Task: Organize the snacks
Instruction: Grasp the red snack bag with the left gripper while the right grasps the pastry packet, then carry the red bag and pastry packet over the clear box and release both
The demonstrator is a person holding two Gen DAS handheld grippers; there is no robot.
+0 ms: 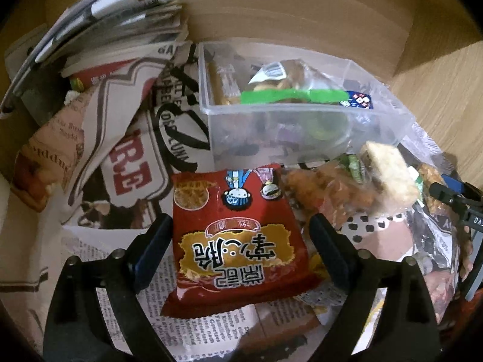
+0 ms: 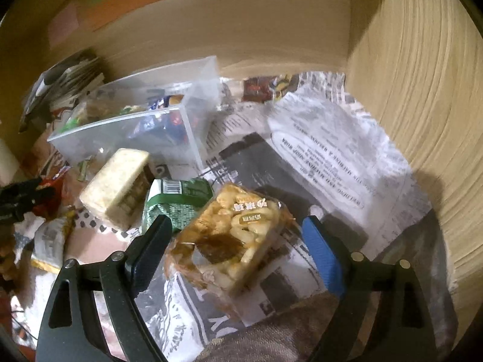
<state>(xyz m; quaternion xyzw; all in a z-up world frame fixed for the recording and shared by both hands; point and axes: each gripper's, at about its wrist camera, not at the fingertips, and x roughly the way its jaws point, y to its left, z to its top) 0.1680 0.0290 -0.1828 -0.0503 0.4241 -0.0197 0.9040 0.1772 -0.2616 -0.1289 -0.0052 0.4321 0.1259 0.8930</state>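
Observation:
My left gripper (image 1: 241,235) is open, its fingers on either side of a red noodle-snack packet (image 1: 238,235) that lies on newspaper. My right gripper (image 2: 238,238) is open around a clear-wrapped puffed rice cake (image 2: 232,238), not clamped on it. A clear plastic box (image 1: 280,111), also in the right wrist view (image 2: 132,126), holds several wrapped snacks. A pale square wafer snack (image 2: 117,190) and a green packet (image 2: 175,202) lie between the box and my right gripper. The pale snack also shows in the left wrist view (image 1: 389,175).
Newspaper sheets (image 2: 326,150) cover the shelf floor. A stack of folded papers and magazines (image 1: 105,21) stands at the back left. Wooden walls (image 2: 422,120) close the right and back. More wrapped snacks (image 1: 326,193) lie right of the red packet.

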